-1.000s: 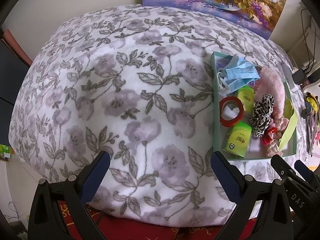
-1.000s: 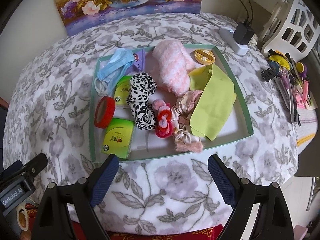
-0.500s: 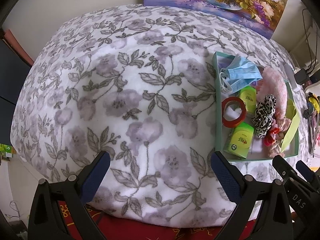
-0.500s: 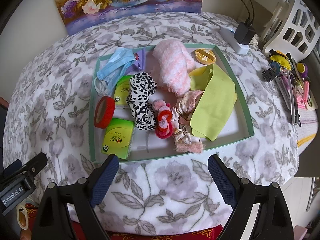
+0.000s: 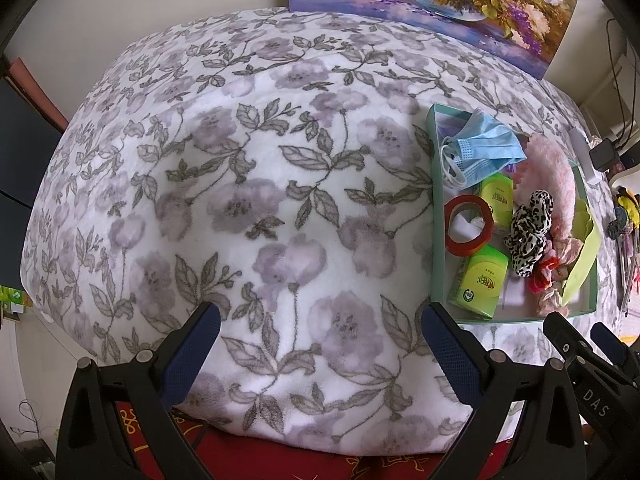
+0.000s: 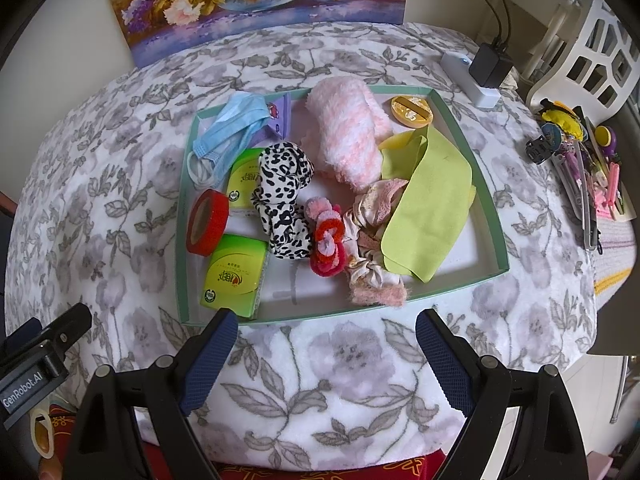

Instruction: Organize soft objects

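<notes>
Pink fuzzy sock (image 6: 348,136) long axis runs tray-back to centre; both grippers open, empty.

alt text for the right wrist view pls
A shallow green tray on a floral blanket holds a pink fuzzy sock, leopard scrunchie, blue mask and yellow-green cloth. The right gripper hovers before it, jaws open, empty.

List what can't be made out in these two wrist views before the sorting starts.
- Purple item: right view, mostly under the blue face mask.
- Pale scrunchies: right view, partly covered by the green cloth; their number is unclear.
- Green packs: print too small to read.
- Tray: left view, far side squeezed at the fisheye edge.
</notes>
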The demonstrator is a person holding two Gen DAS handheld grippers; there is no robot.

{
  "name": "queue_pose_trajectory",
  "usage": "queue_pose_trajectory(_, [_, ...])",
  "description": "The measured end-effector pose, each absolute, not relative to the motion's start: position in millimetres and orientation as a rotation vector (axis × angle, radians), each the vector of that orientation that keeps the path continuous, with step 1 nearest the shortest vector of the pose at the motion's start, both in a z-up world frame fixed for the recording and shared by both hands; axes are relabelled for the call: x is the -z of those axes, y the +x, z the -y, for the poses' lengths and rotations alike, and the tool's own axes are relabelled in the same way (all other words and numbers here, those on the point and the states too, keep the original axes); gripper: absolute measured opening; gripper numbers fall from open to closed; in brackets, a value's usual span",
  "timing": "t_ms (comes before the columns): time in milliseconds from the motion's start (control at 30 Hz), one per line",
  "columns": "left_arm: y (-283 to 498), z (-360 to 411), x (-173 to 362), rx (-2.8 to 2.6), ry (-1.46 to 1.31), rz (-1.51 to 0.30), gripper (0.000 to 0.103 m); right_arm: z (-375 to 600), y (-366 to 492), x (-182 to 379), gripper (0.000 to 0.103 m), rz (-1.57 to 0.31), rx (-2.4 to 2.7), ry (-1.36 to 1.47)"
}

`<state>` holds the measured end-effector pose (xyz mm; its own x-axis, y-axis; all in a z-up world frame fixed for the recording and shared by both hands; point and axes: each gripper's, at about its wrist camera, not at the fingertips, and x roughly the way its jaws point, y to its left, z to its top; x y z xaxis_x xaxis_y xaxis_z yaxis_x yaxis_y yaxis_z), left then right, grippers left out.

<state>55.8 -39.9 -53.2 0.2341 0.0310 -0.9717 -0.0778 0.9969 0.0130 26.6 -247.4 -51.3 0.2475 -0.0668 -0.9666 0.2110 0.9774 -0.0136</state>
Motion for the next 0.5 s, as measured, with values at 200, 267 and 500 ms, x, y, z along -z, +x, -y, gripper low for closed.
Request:
queue_pose_trajectory(200, [55.9, 39.2, 53.3, -0.076, -0.041, -1.333, 0.1, 247.2, 26.8, 52.6, 0.093, -1.31, 0.188, 0.125])
queue_pose_trajectory(267, [55.9, 38.8, 53.6, -0.074, -0.045, -1.335, 0.1, 247.2, 26.8, 52.5, 0.093, -1.311, 0.189, 0.126])
queue_pose_trajectory(500, [55.3, 40.0, 52.7, -0.081, -0.041, -1.332, 0.1, 247.2, 27.3, 52.3, 0.093, -1.312, 0.19, 0.126])
